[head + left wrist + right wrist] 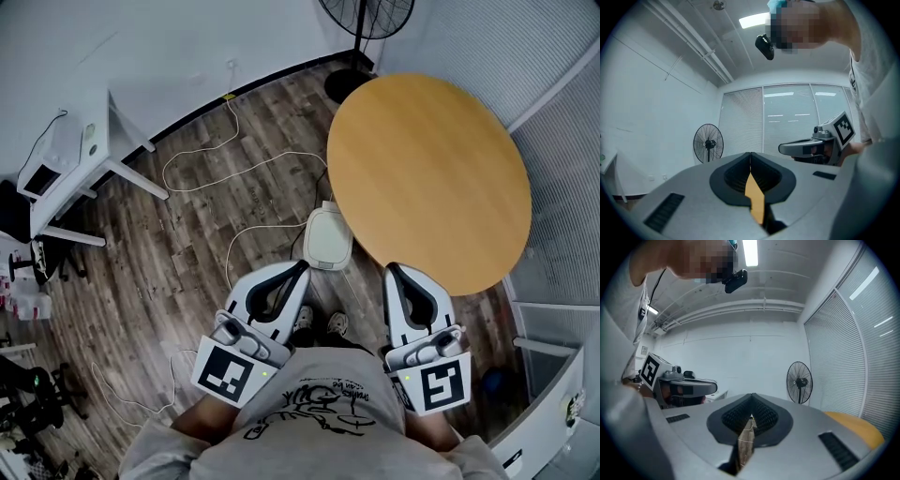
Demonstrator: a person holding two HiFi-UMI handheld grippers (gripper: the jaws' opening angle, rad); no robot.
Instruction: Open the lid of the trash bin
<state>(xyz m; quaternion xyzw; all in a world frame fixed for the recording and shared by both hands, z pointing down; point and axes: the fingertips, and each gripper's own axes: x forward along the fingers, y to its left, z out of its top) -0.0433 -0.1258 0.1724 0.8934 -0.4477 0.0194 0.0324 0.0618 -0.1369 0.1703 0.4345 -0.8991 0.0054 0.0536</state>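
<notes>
The person stands over the dark wood-plank floor [187, 253] with both tools held close to the chest, tips pointing forward and down. The left grey-and-white handheld gripper [300, 269] has its jaws pressed together at the tips with nothing between them. The right grey-and-white handheld gripper [392, 270] is the same, its jaws meeting and empty.

The small white rounded trash bin [328, 236] sits on the floor just ahead of the person's shoes [319, 326], tucked against the edge of the round light-wood table [431, 178]. Its lid lies flat and closed, and both grippers are apart from it. A thin white cable [202, 155] loops across the floor to the left of the bin, and a black pedestal fan [352, 82] stands beyond the table by the wall.
</notes>
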